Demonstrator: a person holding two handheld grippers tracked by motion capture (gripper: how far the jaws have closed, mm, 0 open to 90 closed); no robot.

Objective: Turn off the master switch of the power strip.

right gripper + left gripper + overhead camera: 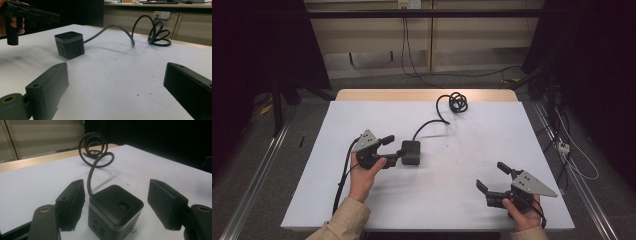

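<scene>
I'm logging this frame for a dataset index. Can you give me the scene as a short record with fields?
surface: white table
object: black cube power strip, standing on the table
cable: black cord running from the cube to a coil near the far edge
left gripper: open, jaws either side of the cube, not clamped
right gripper: open, holding nothing, at the near right of the table

A white-topped table (377,200) with a wooden far edge carries a black cube power strip (411,152), whose black cable (430,123) runs toward the far edge into a loose coil (457,102).
</scene>
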